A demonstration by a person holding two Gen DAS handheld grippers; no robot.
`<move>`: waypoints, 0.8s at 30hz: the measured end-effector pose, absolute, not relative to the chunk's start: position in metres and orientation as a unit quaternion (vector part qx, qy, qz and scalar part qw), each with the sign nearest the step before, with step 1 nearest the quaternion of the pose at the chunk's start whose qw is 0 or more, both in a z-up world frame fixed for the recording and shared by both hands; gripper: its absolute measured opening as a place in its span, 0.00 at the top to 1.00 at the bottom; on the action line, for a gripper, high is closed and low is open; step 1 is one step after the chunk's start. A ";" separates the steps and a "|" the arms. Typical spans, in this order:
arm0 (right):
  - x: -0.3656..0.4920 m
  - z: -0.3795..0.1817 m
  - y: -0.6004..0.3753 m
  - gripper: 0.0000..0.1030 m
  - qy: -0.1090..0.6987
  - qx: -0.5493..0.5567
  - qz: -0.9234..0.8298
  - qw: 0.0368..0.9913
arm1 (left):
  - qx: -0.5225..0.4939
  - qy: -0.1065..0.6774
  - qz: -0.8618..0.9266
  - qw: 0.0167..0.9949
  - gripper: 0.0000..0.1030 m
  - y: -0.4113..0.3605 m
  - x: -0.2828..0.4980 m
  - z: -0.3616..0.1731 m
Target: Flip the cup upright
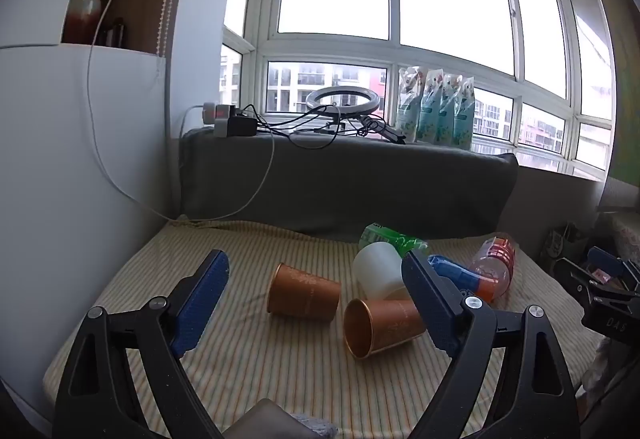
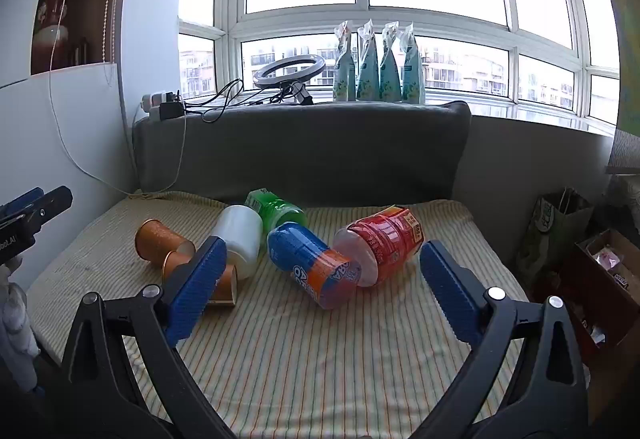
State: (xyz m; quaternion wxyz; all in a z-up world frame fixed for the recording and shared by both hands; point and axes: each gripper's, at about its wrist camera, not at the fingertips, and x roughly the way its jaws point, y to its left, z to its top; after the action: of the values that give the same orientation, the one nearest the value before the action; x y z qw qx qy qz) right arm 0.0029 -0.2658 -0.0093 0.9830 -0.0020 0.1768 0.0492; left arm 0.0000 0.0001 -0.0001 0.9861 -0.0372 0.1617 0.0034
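Two copper cups lie on their sides on the striped cloth: one [image 1: 303,296] with its base toward me, one [image 1: 380,327] with its mouth toward me. A white cup [image 1: 378,270] lies tipped behind them. My left gripper [image 1: 316,279] is open above the cloth, just short of the copper cups. My right gripper [image 2: 320,263] is open, with a blue-orange bottle [image 2: 316,265] and a red bottle [image 2: 380,241] lying between and beyond its fingers. In the right wrist view the copper cups [image 2: 160,239] and the white cup [image 2: 240,239] lie at the left.
A green bottle [image 2: 276,209] lies at the back by a grey cushion [image 2: 304,151]. A ring light [image 2: 290,71], cables and pouches [image 2: 378,67] sit on the sill. A white wall [image 1: 80,159] bounds the left. A paper bag [image 2: 552,227] and a box [image 2: 604,275] stand at the right.
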 end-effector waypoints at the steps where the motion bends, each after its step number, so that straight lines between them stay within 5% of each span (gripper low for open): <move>1: 0.003 -0.009 -0.266 0.04 0.180 -0.004 0.048 0.982 | -0.037 0.162 0.003 0.986 0.14 0.000 0.000 0.000; 24: 0.004 -0.011 -0.269 0.04 0.185 -0.003 0.045 0.982 | -0.035 0.161 0.004 0.986 0.14 0.001 0.002 0.001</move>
State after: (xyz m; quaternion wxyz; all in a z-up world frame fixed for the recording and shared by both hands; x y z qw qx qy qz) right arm 0.0045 -0.2692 -0.0106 0.9817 -0.0032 0.1851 0.0449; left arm 0.0015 0.0013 0.0014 0.9864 -0.0353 0.1605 0.0041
